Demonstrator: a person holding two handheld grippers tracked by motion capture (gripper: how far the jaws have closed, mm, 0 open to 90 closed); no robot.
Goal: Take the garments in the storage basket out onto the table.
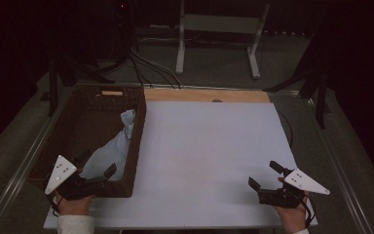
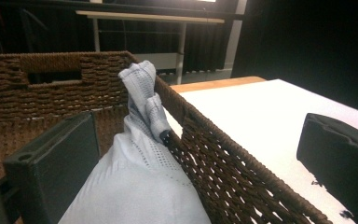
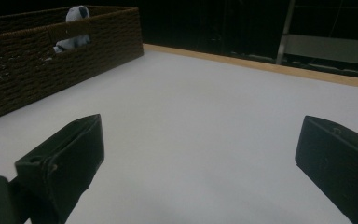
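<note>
Fingers (image 2: pixel 51 163) of the left gripper (image 1: pixel 95 176) stand wide apart w/ nothing pinched: one jaw inside the dark brown woven wicker basket (image 1: pixel 90 105), the other outside over the white tabletop sheet (image 1: pixel 209 156), so they straddle the basket's right wall near its front corner. Between them, at that wall, lies the pale blue-grey crumpled cloth (image 1: pixel 111 148). It's in the basket, leaning on the right wall, w/ a twisted end poking above the rim further back. Prob. placed so for a grab at, or a let-go of, the cloth; can't say which. The wall itself is in the way: closing now would likely pinch wicker along w/ fabric.

Right gripper (image 1: pixel 264 178) also wide open, empty, resting low over bare sheet near the front right, well apart from the basket – looks parked, out of the left's way.

Around: light wooden strip (image 1: pixel 207 95) at the sheet's far edge, white metal frame legs (image 1: pixel 216 34) and black cables (image 1: pixel 146 66) on the floor beyond.
</note>
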